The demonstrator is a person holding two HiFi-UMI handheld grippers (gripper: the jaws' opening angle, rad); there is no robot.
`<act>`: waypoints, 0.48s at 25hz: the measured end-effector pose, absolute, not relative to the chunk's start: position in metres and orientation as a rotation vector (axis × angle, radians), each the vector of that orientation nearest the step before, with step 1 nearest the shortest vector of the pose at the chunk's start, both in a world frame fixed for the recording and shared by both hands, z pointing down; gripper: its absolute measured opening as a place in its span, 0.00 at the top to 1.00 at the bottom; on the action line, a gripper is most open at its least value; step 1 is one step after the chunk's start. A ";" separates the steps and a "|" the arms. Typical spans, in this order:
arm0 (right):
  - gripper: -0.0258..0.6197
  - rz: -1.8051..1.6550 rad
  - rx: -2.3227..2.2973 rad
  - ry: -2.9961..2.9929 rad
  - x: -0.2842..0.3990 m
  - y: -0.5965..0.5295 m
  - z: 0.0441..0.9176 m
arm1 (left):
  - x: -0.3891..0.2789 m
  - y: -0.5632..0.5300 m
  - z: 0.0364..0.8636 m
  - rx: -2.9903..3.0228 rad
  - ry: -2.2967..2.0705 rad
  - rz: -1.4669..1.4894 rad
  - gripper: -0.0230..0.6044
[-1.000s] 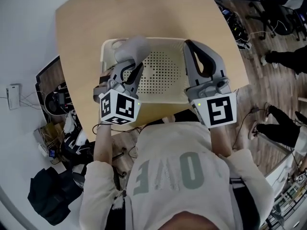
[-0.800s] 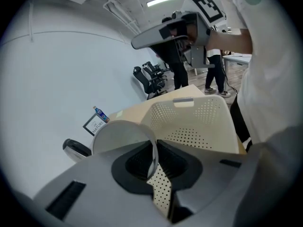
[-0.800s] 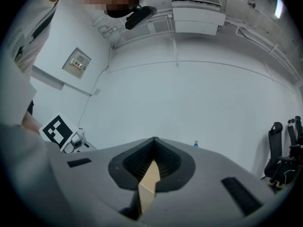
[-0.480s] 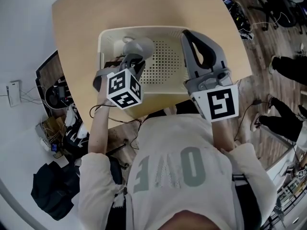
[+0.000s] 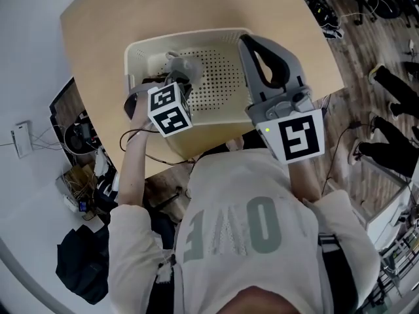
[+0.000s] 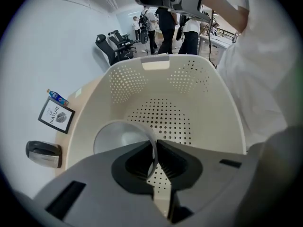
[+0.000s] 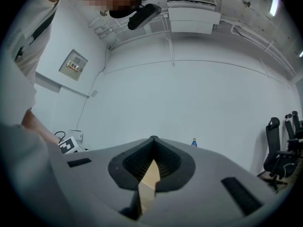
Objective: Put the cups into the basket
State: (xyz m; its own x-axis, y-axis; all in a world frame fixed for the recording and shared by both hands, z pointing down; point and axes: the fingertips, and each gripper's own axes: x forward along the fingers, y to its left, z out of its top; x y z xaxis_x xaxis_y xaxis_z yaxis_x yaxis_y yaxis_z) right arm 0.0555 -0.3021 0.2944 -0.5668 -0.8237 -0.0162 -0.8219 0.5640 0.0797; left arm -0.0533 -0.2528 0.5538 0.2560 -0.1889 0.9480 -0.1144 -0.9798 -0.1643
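Nearest to you, your right gripper (image 5: 247, 41) is held over the right side of the basket (image 5: 196, 133). In the right gripper view its fingers meet at their tips with nothing between them (image 7: 152, 143), and they point at a bare white wall.

To the left, your left gripper (image 5: 178, 77) reaches down inside the basket's left half. In the left gripper view its fingers are clamped on the rim of a pale grey cup (image 6: 120, 138): one finger is inside the rim and the other outside, right at the tips (image 6: 155, 150). The cup is tipped so that its open mouth faces the camera. It is within the basket walls, at the near left of the perforated floor. You cannot tell whether it touches that floor.

The cream basket (image 6: 227, 117) has dotted holes in its floor and far wall. It stands at the near edge of a light wooden surface (image 5: 98, 38).

Beyond the basket's left wall, a small framed picture (image 6: 56, 116) and a dark object (image 6: 43, 153) sit on the surface. Farther off are a blue bottle (image 6: 57, 97), black office chairs (image 6: 116, 44) and people standing.
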 end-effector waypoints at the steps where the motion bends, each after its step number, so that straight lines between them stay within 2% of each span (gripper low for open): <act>1: 0.96 -0.120 1.455 -2.756 0.057 -0.302 0.295 | -0.054 -0.251 0.558 -2.433 0.267 -1.882 0.91; 12: 0.96 -0.075 1.490 -2.722 0.066 -0.311 0.305 | -0.063 -0.247 0.593 -2.315 0.062 -2.066 0.91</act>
State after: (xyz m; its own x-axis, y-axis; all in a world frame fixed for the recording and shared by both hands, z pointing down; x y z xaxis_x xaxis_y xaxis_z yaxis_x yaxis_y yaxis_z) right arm 0.0661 -0.3108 0.3048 -0.5387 -0.8424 0.0102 -0.8406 0.5383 0.0608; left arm -0.0632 -0.2468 0.5934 0.1132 -0.0551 0.9920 -0.0047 -0.9985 -0.0549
